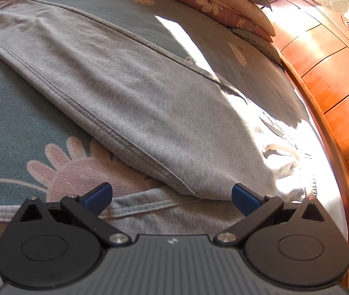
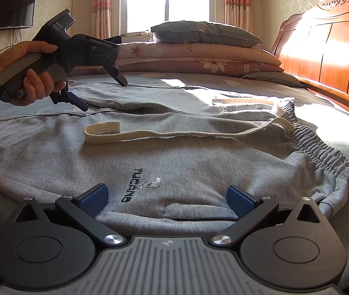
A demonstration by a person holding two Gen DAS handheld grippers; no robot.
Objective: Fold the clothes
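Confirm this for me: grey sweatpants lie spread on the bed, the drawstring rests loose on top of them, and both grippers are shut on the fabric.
One part is wrong: neither gripper is shut. The left gripper and right gripper both stand open above the cloth, as each wrist view shows. The rest holds: the grey sweatpants lie spread on the bed, and the drawstring rests loose on top.

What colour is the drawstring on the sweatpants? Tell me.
Cream, off-white; the drawstring lies across the grey sweatpants. Right wrist view shows it best.
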